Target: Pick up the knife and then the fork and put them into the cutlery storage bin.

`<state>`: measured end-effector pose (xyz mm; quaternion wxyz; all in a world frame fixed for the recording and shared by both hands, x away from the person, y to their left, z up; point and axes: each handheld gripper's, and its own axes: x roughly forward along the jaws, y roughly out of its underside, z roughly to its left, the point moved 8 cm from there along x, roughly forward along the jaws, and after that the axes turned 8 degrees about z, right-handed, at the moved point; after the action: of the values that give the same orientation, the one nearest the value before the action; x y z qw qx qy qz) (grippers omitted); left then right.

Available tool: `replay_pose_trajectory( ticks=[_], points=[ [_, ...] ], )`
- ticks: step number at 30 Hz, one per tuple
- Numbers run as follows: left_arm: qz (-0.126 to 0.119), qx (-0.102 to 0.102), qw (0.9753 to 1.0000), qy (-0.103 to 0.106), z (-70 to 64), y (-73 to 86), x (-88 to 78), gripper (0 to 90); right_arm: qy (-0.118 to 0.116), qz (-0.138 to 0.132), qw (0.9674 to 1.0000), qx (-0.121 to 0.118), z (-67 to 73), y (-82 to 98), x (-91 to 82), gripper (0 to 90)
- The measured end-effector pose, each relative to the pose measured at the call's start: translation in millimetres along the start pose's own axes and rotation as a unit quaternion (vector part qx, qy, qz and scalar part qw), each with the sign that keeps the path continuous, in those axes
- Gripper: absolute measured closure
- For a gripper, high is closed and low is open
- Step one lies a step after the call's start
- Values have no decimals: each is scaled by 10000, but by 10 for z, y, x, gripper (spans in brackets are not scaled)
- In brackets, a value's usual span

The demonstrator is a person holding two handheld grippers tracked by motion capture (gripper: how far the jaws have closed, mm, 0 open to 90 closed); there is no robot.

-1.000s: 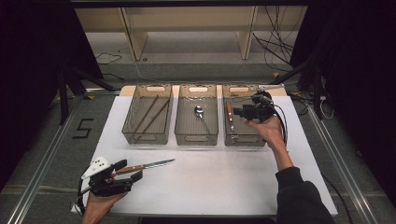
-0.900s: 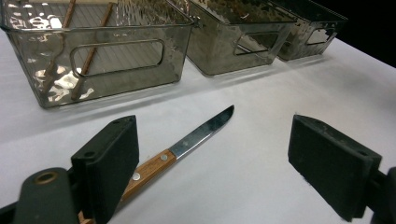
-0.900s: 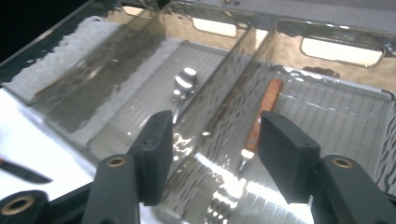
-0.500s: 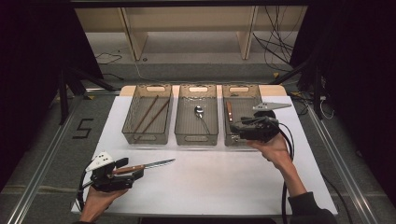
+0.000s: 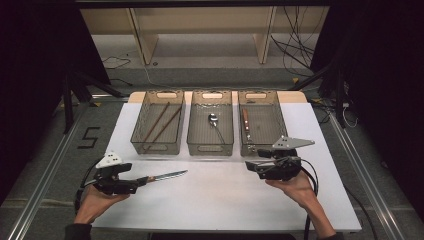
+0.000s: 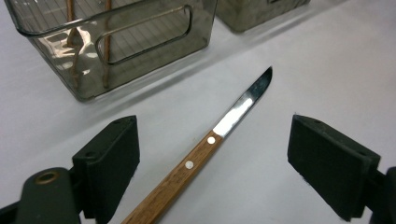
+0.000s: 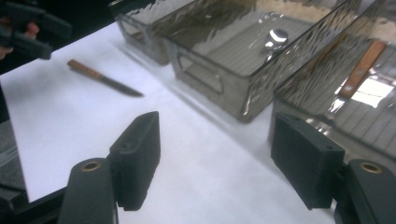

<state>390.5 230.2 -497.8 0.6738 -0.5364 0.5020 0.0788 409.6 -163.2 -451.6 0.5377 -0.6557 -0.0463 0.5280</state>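
left gripper (image 5: pixel 131 183): low, jaws wide apart | right gripper (image 5: pixel 255 167): jaws open, probably just widened, empty

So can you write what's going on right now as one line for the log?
left gripper: open, knife lies between jaws | right gripper: empty, jaws just opening | right bin: another knife | middle bin: spoon

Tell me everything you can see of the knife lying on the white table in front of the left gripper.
The knife has a brown wooden handle with two pale rivets and a narrow, shiny, pointed metal blade. It lies flat on the white table, apart from the bins, blade pointing to the right in the high view. The left gripper has its jaws open on either side of the handle, and neither pad touches it. The handle's butt end is cut off at the bottom of the left gripper view.
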Motion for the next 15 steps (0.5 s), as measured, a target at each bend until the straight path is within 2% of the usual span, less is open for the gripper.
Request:
replay_pose_trajectory(
  ticks=[3,6,8,12,15],
  points=[
    [310,173,9993,-77,25,-19,47,170,-60,18,10000,-10,46,69,9,335],
    [640,330,9973,-160,45,-22,107,180,-96,55,9999,-3,78,125,16,334],
    [885,466,9947,-242,56,-10,153,187,-109,73,9999,-13,95,154,20,331],
    [1218,665,9901,-204,43,6,245,211,-151,71,9999,-18,131,204,25,324],
    [1516,846,9845,-246,46,34,324,227,-189,108,9997,-61,171,244,32,319]
  ],
)
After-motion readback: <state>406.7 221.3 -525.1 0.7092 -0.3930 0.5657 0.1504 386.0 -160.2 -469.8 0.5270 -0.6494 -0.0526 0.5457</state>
